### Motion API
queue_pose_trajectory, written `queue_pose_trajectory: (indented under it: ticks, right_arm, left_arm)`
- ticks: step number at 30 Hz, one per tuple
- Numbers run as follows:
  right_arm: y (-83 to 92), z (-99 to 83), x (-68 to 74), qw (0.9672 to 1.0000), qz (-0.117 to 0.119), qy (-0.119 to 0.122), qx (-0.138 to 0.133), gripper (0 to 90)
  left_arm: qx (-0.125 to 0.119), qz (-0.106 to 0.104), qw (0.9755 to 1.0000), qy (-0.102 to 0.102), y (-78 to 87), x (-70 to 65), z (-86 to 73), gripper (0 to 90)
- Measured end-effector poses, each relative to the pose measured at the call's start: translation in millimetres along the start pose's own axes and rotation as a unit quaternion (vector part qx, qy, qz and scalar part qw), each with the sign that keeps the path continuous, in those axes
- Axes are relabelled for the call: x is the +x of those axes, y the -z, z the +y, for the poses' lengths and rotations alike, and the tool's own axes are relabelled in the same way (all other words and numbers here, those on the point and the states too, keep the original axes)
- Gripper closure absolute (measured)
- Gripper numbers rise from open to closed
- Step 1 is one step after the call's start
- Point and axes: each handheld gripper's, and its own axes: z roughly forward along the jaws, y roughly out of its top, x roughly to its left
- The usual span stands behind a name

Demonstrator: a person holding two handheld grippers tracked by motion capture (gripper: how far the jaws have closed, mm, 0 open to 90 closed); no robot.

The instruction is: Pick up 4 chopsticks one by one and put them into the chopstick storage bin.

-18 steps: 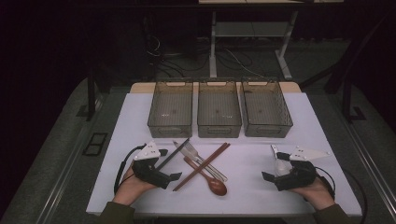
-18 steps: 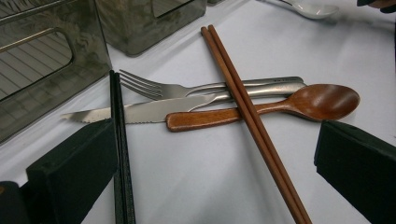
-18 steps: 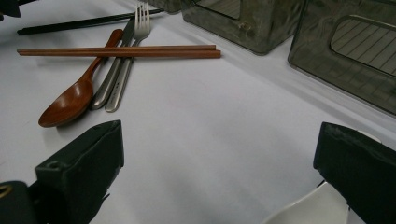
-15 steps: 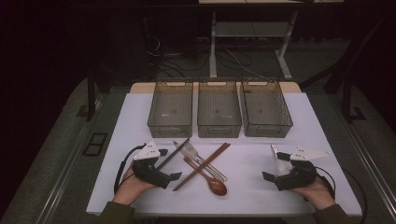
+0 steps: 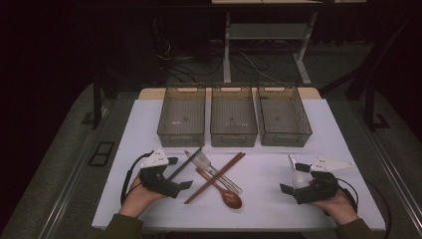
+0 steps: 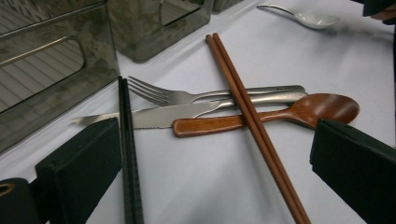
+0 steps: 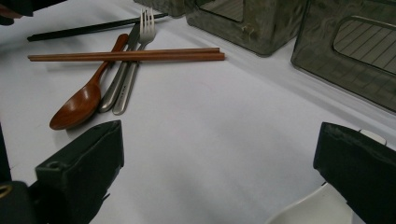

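Both grippers spread, holding nothing. Left gripper [image 5: 185, 180] sits just left of the cutlery pile, black chopsticks [image 6: 127, 154] right beside its jaw, likely first pick. Right gripper [image 5: 289, 174] is well right of the pile, white spoon [image 5: 300, 175] by it. Three bins [image 5: 233, 139] behind the pile, presumably for sorting.

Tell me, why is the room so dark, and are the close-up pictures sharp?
High view: light falls on the white table; the surroundings sink into black. Left gripper view: wooden spoon and fork are crisp, the near jaws soft. Right gripper view: bins show dull reflections.
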Motion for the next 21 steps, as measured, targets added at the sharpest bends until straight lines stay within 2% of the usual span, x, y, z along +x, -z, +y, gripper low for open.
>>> queue_pose_trajectory:
  ticks: [4, 7, 21]
  right_arm:
    - [0.3, 0.1, 0.1, 1.0000, -0.001, 0.003, -0.002, 1.6]
    - [0.8, 0.4, 0.1, 1.0000, 0.001, -0.003, -0.003, 1.6]
    - [-1.0, 0.2, 0.5, 1.0000, 0.004, 0.000, -0.005, 1.6]
  left_arm:
    - [-0.004, 0.002, 1.0000, 0.005, 1.9, 2.3, -0.2, 4.0]
    - [-0.006, 0.004, 0.9999, 0.009, 3.8, 3.4, -0.5, 5.9]
    - [-0.013, 0.013, 0.9998, 0.008, 12.2, 11.1, -3.0, 20.3]
